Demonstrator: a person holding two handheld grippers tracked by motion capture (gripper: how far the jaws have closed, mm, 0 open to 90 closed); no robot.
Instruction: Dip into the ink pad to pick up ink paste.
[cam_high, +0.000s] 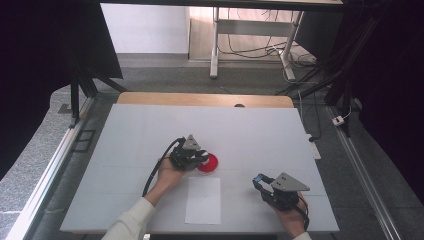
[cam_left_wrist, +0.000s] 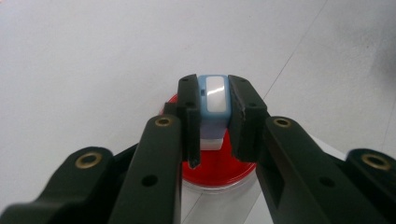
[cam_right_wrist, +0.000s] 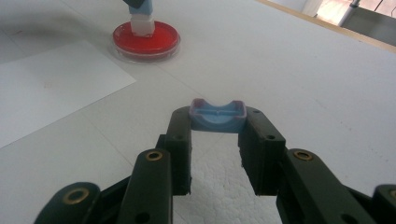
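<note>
A round red dish (cam_high: 210, 164) lies near the middle of the white table (cam_high: 150, 130). My left gripper (cam_high: 202, 159) is shut on a small blue block with a white foot (cam_left_wrist: 214, 95), held upright. In the right gripper view the white foot (cam_right_wrist: 141, 25) stands on the red surface of the dish (cam_right_wrist: 146, 41). The dish (cam_left_wrist: 219, 170) shows below the left gripper's (cam_left_wrist: 214, 85) jaws. Towards the front right, my right gripper (cam_high: 258, 181) is shut on a small blue cap (cam_right_wrist: 217, 116), held at its (cam_right_wrist: 217, 113) fingertips just above the table.
A white sheet of paper (cam_high: 203, 200) lies flat between the two hands, near the front edge; it (cam_right_wrist: 51, 88) is left of the right gripper. A wooden strip (cam_high: 200, 99) borders the table's far side. Frame rails run along both sides.
</note>
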